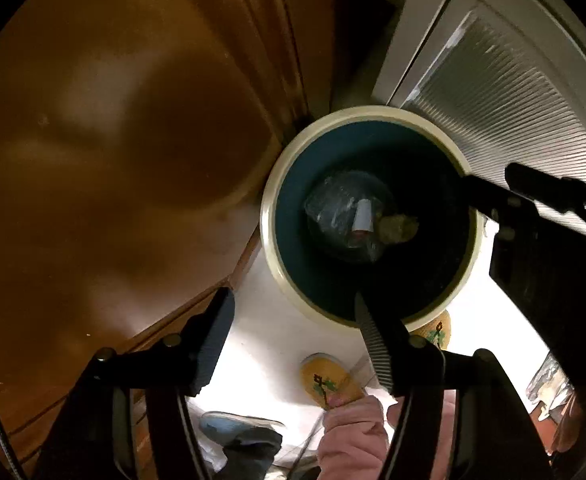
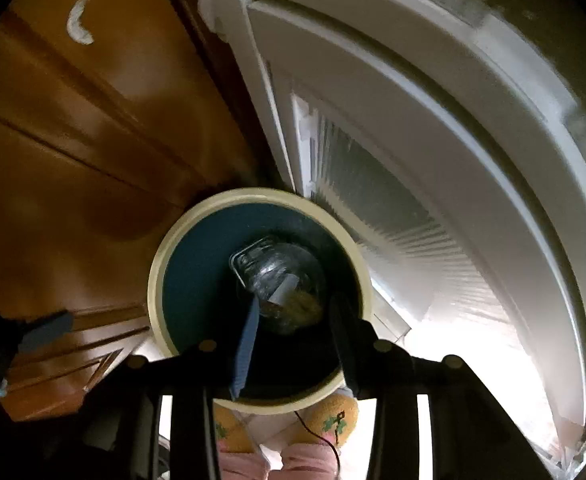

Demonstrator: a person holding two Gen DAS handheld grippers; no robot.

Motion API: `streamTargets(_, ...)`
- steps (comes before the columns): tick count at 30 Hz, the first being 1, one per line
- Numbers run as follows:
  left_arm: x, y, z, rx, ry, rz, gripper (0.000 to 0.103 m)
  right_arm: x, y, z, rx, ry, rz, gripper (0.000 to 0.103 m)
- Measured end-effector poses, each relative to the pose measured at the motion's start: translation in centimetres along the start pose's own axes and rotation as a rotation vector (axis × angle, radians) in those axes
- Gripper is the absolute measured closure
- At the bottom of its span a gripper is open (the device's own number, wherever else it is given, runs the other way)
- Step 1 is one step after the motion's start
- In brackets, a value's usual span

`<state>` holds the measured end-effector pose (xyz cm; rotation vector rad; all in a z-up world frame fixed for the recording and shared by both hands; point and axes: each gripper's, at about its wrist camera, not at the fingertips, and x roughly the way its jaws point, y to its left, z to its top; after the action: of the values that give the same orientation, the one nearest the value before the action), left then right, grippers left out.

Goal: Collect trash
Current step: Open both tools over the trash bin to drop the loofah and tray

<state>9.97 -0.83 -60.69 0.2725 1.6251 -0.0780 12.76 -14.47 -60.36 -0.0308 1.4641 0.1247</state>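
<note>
A round trash bin with a cream rim [image 1: 267, 216] and dark teal inside stands on the floor below both grippers; it also shows in the right wrist view [image 2: 155, 280]. At its bottom lie crumpled clear plastic [image 1: 333, 204], a small white tube [image 1: 363, 216] and a brownish lump [image 1: 399, 228]; the plastic [image 2: 277, 276] also shows in the right wrist view. My left gripper [image 1: 293, 316] is open and empty above the bin's near rim. My right gripper [image 2: 295, 308] is open and empty over the bin's mouth; it shows in the left wrist view [image 1: 493, 188] at the right.
A brown wooden cabinet [image 1: 113, 160] rises at the left of the bin. A white door with ribbed glass [image 1: 493, 92] stands at the right. The person's yellow slippers [image 1: 327, 380] and pink trouser legs [image 2: 305, 460] are on the bright floor just before the bin.
</note>
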Motion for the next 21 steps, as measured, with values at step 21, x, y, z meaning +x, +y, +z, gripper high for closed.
streamTargets(21,-23.3,0.0,-6.4,0.111,-0.312,0.021,0.042,-19.9,0.4,-5.0,0.012,-0.178,0.047,0.065)
